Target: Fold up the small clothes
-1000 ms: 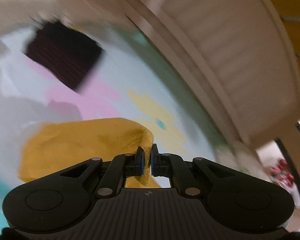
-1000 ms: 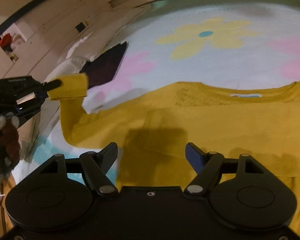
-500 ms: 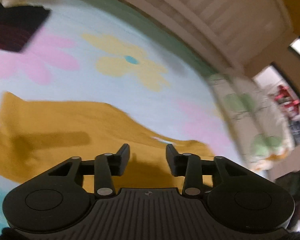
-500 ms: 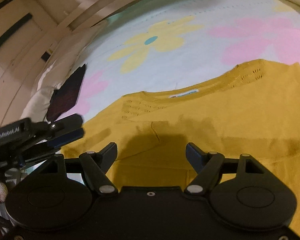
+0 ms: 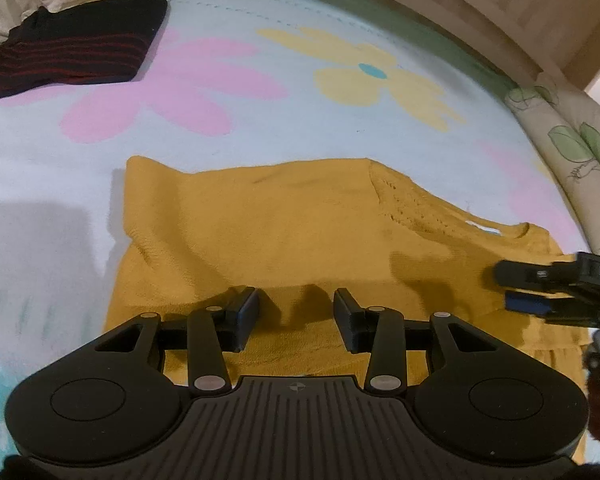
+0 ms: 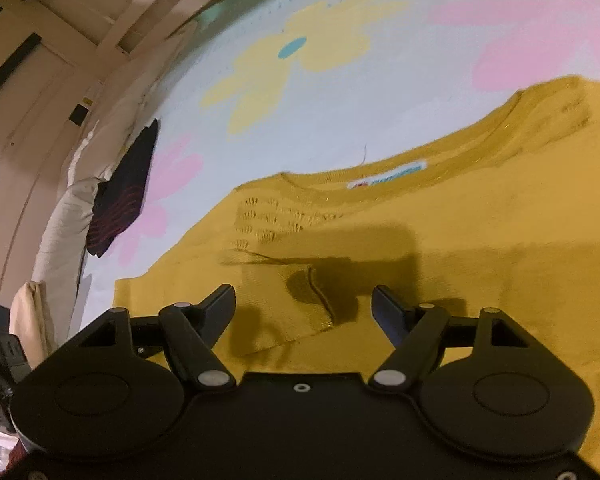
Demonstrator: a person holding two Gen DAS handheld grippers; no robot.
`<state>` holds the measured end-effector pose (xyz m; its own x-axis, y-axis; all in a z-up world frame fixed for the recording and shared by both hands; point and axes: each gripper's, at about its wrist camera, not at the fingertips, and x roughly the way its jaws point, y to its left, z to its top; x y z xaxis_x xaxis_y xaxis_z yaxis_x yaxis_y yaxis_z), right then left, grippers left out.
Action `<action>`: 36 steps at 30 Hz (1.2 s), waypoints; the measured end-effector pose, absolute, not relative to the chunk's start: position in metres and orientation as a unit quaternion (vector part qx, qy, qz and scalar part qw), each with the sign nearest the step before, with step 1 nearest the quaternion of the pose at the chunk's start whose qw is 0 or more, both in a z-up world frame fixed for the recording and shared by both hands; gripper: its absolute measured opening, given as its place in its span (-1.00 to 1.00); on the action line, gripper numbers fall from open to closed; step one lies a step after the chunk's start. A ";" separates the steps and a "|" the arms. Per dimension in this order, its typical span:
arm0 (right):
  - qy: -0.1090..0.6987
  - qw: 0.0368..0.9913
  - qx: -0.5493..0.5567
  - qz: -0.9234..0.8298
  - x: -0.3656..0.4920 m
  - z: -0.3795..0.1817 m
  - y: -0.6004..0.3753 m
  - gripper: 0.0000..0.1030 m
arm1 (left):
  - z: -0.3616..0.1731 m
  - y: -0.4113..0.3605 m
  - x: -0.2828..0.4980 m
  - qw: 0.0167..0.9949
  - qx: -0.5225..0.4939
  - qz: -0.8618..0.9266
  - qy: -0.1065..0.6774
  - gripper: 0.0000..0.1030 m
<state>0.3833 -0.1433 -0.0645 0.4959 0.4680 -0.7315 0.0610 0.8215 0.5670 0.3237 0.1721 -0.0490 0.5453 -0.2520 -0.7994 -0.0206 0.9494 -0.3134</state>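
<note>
A mustard-yellow knit sweater (image 5: 284, 232) lies flat on the flowered bedspread (image 5: 204, 80), its left sleeve folded in across the body. My left gripper (image 5: 296, 312) hovers open over the sweater's near part, nothing between its fingers. The right wrist view shows the same sweater (image 6: 480, 248) with its neckline label (image 6: 388, 178) and the folded sleeve's cuff (image 6: 300, 304). My right gripper (image 6: 304, 304) stands open wide just above that cuff, holding nothing. It also shows at the right edge of the left wrist view as the right gripper (image 5: 556, 288).
A folded dark garment with red stripes (image 5: 80, 48) lies at the far left of the bed, beside a pale pillow (image 6: 60, 240). A leaf-print pillow (image 5: 572, 152) lines the right side. A wooden slatted bed frame (image 5: 500, 4) runs along the back.
My left gripper let go of the yellow sleeve, which now lies folded over the sweater's body, and came down toward it. My right gripper drifted lower over the sweater and stayed open.
</note>
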 end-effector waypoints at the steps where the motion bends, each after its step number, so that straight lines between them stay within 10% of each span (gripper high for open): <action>1: 0.490 0.817 0.276 0.128 0.386 -0.068 -0.141 0.43 | -0.049 0.173 0.324 0.867 -0.146 -0.068 0.472 -0.22; 6: 0.489 0.816 0.271 0.147 0.396 -0.071 -0.125 0.05 | -0.041 0.184 0.325 0.873 -0.170 -0.062 0.454 -0.22; 8: 0.491 0.816 0.261 0.158 0.399 -0.070 -0.120 -0.69 | -0.032 0.191 0.324 0.882 -0.180 -0.050 0.433 -0.21; 20: 0.365 0.905 0.157 0.152 0.348 0.059 -0.177 -0.65 | -0.006 0.196 0.327 0.900 -0.209 -0.025 0.381 -0.21; 36: 0.439 0.887 0.139 0.013 0.323 0.001 -0.271 -0.65 | -0.026 0.120 0.352 0.894 -0.115 -0.084 0.425 -0.20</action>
